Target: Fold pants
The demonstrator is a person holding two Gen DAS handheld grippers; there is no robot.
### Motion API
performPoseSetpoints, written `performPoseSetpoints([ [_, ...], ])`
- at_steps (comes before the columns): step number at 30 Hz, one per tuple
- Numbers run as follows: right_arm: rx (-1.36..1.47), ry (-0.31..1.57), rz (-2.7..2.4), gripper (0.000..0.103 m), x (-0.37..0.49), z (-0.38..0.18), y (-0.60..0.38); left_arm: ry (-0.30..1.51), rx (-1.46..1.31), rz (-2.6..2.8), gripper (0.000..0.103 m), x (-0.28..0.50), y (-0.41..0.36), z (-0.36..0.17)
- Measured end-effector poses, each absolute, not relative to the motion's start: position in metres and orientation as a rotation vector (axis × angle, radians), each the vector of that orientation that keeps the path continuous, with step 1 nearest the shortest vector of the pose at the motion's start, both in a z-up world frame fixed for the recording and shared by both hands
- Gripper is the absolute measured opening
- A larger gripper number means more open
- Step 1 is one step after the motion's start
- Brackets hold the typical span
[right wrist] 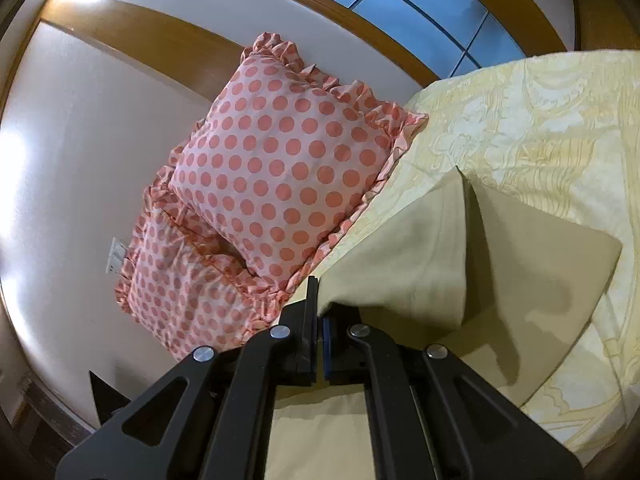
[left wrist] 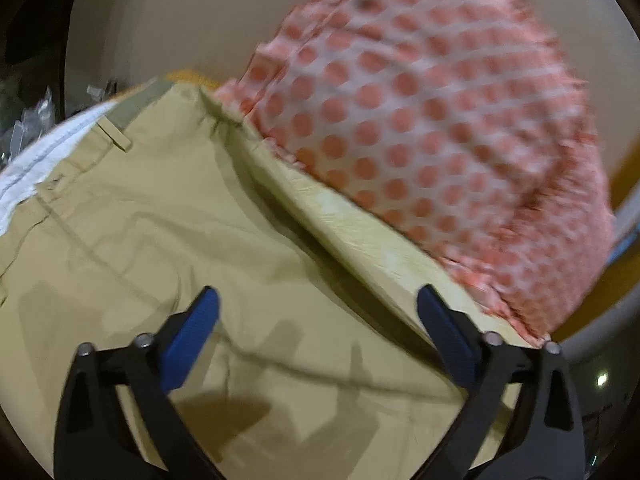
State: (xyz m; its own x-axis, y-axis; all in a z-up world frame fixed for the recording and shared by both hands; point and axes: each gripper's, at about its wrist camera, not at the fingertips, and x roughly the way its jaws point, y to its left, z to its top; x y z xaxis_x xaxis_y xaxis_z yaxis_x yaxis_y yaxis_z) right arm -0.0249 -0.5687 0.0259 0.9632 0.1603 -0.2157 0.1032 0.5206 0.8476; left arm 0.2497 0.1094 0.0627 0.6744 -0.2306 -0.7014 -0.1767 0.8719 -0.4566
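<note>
Khaki pants (left wrist: 168,224) lie spread on the bed, with the waistband and a belt loop at the upper left of the left wrist view. My left gripper (left wrist: 318,300) is open just above the pants, its blue pads (left wrist: 192,340) wide apart and holding nothing. My right gripper (right wrist: 320,296) is shut on a fold of the pants (right wrist: 420,256) and holds it lifted, so the fabric drapes down to the right onto the bed.
Pink polka-dot pillows (right wrist: 280,168) with ruffled edges lie against the wall beside the pants; they also show in the left wrist view (left wrist: 420,120). A pale yellow patterned bedsheet (right wrist: 540,128) covers the bed. A wooden-framed window (right wrist: 420,4) is behind.
</note>
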Motion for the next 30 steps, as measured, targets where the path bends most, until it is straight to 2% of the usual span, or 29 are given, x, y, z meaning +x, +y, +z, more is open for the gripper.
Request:
performPoseSetpoints([
  [4,1.016,0.282,0.047,0.002,-0.022,0.023,-0.57,0.929,-0.506,0.07,0.078,0.306,0.112,0.044],
  [5,1.013,0.284,0.048,0.002,-0.021,0.022,-0.572,0.942,-0.487,0.095,0.067,0.316,0.112,0.041],
  [6,1.009,0.289,0.046,0.002,-0.019,0.021,-0.572,0.954,-0.466,0.115,0.039,0.325,0.113,0.036],
  [8,1.007,0.293,0.048,0.002,-0.015,0.02,-0.574,0.992,-0.48,0.107,0.004,0.335,0.12,0.028],
  [12,0.995,0.274,0.039,0.002,-0.019,0.027,-0.581,0.879,-0.468,0.056,0.004,0.282,0.128,0.053],
  [17,0.978,0.281,-0.044,0.002,-0.044,0.019,-0.592,0.722,-0.403,-0.013,0.008,0.136,0.137,0.092],
  [21,1.019,0.37,-0.122,0.002,-0.055,-0.014,-0.601,0.77,-0.465,-0.001,0.008,0.049,0.149,0.054],
  [28,0.969,0.385,-0.194,0.002,-0.07,-0.018,-0.596,0.789,-0.455,0.026,0.005,0.01,0.145,0.016],
  [30,0.938,0.396,-0.233,0.002,-0.076,-0.014,-0.592,0.777,-0.434,0.028,0.009,0.007,0.143,0.013],
])
